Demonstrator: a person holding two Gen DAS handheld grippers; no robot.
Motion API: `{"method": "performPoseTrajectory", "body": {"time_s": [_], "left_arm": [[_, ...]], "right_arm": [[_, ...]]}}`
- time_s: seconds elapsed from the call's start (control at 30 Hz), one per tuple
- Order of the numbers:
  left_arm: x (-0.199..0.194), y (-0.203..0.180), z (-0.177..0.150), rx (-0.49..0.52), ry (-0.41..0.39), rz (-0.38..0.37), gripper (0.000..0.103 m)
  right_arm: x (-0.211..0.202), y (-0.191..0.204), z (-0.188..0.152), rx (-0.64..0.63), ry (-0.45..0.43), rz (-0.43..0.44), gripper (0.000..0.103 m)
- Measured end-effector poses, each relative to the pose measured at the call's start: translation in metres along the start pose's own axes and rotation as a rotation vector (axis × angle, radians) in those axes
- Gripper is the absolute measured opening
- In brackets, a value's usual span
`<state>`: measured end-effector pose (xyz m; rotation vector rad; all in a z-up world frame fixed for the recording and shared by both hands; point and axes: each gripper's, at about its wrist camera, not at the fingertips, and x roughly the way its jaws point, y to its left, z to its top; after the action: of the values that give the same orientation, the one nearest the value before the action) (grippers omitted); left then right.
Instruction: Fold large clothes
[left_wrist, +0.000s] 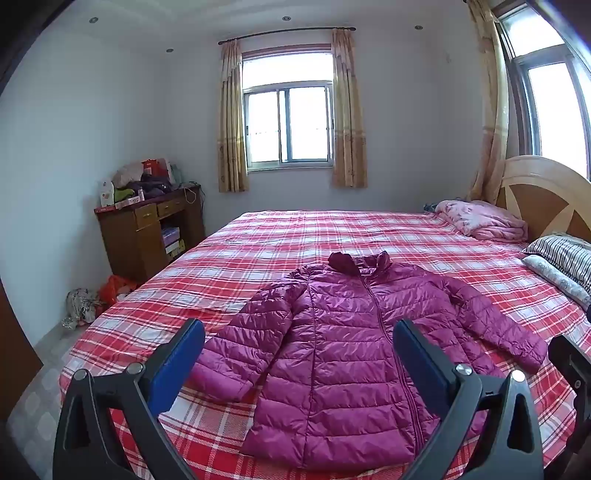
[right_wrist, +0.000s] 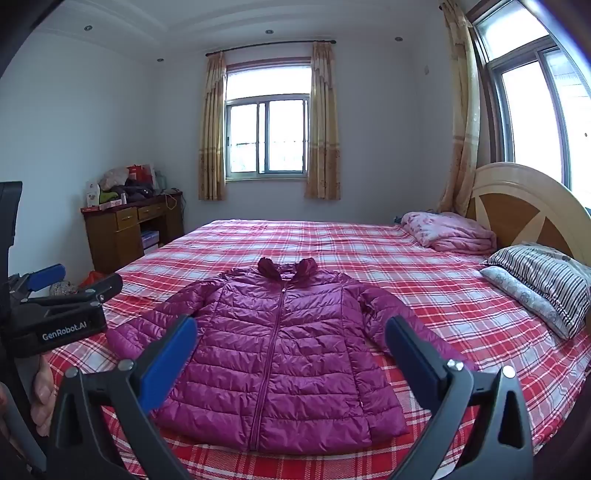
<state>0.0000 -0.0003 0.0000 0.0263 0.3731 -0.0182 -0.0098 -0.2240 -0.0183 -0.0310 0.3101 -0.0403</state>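
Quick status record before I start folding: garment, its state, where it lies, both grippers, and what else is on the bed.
garment: magenta quilted puffer jacket
state: spread flat, front up, zipped, sleeves out to the sides, not yet folded
location: near side of the bed with the red plaid sheet, collar toward the far side
left gripper: open, above the jacket, holding nothing
right gripper: open, above the jacket, holding nothing
other items on bed: folded pink blanket, striped pillow by the headboard

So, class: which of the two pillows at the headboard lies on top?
The black-and-white striped pillow; it rests on the pale grey floral pillow, whose edge sticks out below.
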Motion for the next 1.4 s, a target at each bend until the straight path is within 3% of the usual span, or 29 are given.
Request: {"method": "performPoseTrajectory", "body": {"time_s": [1.4], "left_arm": [[-0.0007, 0.0039, -0.0008, -0.006, -0.024, 0.028, 0.102]], "right_arm": [[0.0021, 0.0007, -0.002, 0.012, 0.014, 0.009, 0.103]]}}
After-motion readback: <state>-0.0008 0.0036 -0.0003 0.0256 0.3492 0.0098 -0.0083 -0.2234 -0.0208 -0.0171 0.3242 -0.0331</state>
